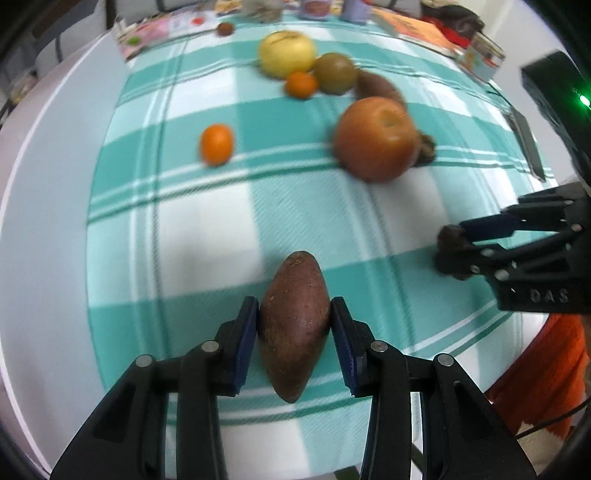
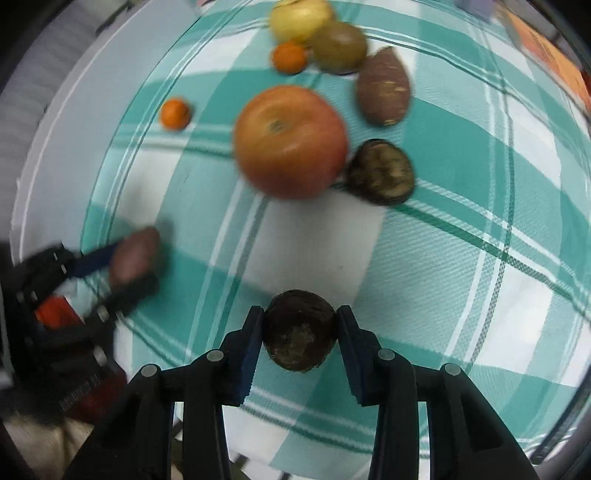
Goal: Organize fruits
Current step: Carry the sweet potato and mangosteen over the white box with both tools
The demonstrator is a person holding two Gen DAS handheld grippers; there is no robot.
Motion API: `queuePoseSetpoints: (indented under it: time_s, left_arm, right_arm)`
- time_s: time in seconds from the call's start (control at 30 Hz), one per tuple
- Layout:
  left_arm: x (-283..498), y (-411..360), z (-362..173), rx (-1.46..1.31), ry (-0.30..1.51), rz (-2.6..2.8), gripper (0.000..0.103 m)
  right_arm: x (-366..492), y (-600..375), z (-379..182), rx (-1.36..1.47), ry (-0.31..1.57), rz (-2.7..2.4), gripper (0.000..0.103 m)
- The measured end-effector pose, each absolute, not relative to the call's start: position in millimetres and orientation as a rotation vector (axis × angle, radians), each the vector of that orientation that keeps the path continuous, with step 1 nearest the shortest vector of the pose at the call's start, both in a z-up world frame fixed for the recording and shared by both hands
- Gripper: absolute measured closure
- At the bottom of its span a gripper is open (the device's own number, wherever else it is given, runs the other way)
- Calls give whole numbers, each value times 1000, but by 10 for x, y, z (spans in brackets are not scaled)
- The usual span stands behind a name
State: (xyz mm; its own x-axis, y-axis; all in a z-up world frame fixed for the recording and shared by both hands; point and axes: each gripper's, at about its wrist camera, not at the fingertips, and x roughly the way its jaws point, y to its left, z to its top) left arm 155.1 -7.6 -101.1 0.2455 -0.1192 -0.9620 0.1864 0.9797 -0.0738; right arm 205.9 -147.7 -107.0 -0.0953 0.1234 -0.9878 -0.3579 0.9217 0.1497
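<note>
My left gripper (image 1: pixel 294 320) is shut on a reddish-brown sweet potato (image 1: pixel 293 325), held lengthwise between the blue pads above the checked cloth. My right gripper (image 2: pixel 300 330) is shut on a dark brown round fruit (image 2: pixel 300 330); in the left wrist view it shows at the right edge, where the right gripper (image 1: pixel 452 254) pinches that dark fruit (image 1: pixel 448 236). In the right wrist view the left gripper (image 2: pixel 127 264) and its sweet potato (image 2: pixel 135 254) appear blurred at the left. Farther off lie a large red-orange apple (image 2: pixel 291 142), a second dark fruit (image 2: pixel 380 171) and another sweet potato (image 2: pixel 384 86).
A teal and white checked cloth (image 1: pixel 207 229) covers a round white table (image 1: pixel 48 221). At the far side sit a yellow apple (image 1: pixel 286 53), a brownish-green fruit (image 1: pixel 335 73) and two small oranges (image 1: pixel 217 143) (image 1: pixel 301 84). Books and packages (image 1: pixel 417 29) line the far edge.
</note>
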Motion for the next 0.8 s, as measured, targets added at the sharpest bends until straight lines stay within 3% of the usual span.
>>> queuePoseSetpoints:
  time_s: [0.07,0.2,0.4,0.53,0.6,0.67,0.73,0.8]
  left_arm:
    - [1560,13,-1071,35,1338,-208,60]
    - [1576,151,-968,4,1333,-205,36]
    - [1598,66,-861,79,1326,-244,36]
    - [1598,-53,-998,132,1340,-229,42]
    - [1602,-91,-1045,137,1342,-223,63]
    - [1589,-114,-1060,136,1333,-217,63]
    - [1596,-116,-1058,140,1322,-213,63]
    - [1579,-83,-1029,120,1313,-204,63]
  right_arm:
    - [2048,-1388,-1141,-176,1641,405,61]
    - [2077,-1429,-1133,-83,1637,378,51]
    - [2100,-1565,-939,-20,1628,355,51]
    - [2029,-1611,-903,-35,1645,361,51]
    - [1984,-1550,-961,-51,1647,363,51]
    - [1950,-1503,-1026,-83,1653,360,51]
    - [1948,-1436,-1088,-141,1637,342,63]
    - [1925,-1407,-1072,-158,1609,350,63]
